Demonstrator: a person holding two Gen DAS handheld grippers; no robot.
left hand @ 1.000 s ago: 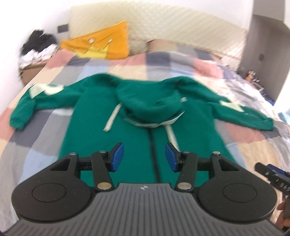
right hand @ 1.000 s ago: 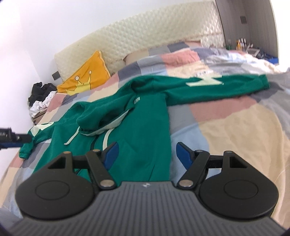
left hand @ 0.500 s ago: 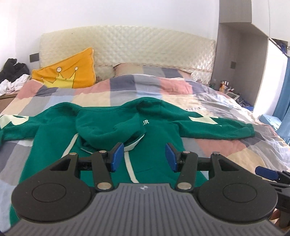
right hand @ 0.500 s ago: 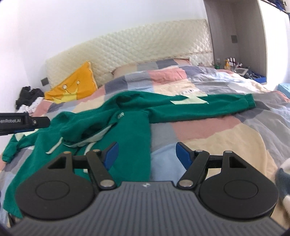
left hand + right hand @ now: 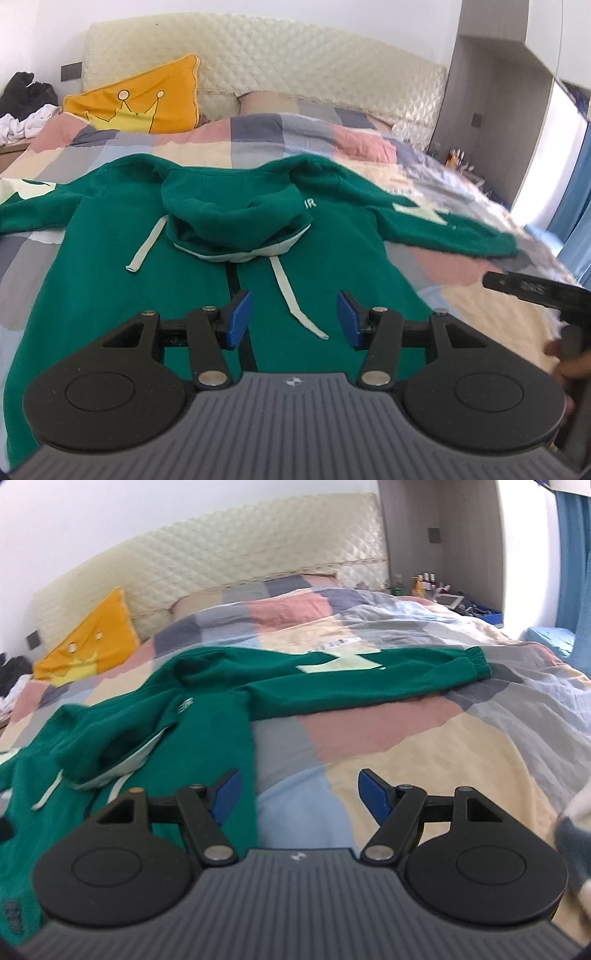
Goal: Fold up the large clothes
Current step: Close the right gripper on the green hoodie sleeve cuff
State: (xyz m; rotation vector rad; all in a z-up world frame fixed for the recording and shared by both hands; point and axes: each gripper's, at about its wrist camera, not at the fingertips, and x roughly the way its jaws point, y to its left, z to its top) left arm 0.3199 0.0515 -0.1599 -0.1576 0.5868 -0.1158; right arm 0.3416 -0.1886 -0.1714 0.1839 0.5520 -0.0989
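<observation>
A green zip hoodie (image 5: 332, 266) lies face up on the bed, sleeves spread to both sides, its hood (image 5: 236, 218) folded down over the chest with two pale drawstrings. My left gripper (image 5: 293, 319) hovers open over the hoodie's middle, near the zip, with nothing between its blue pads. In the right wrist view the hoodie (image 5: 207, 734) fills the left half and its right sleeve (image 5: 369, 681) stretches out to a ribbed cuff. My right gripper (image 5: 297, 794) is open above the hoodie's right edge and the bare quilt. The other gripper (image 5: 535, 291) shows at the right of the left wrist view.
A patchwork quilt (image 5: 424, 753) covers the bed. An orange crown cushion (image 5: 144, 103) leans on the padded headboard (image 5: 295, 74). Dark and white clothes (image 5: 26, 107) pile at the far left. A cluttered bedside stand (image 5: 443, 594) and a blue curtain (image 5: 576, 561) are on the right.
Both views have tipped downward since half a second ago, so the hoodie looks nearer and larger. The right view has swung right toward the sleeve. Neither gripper's jaws changed.
</observation>
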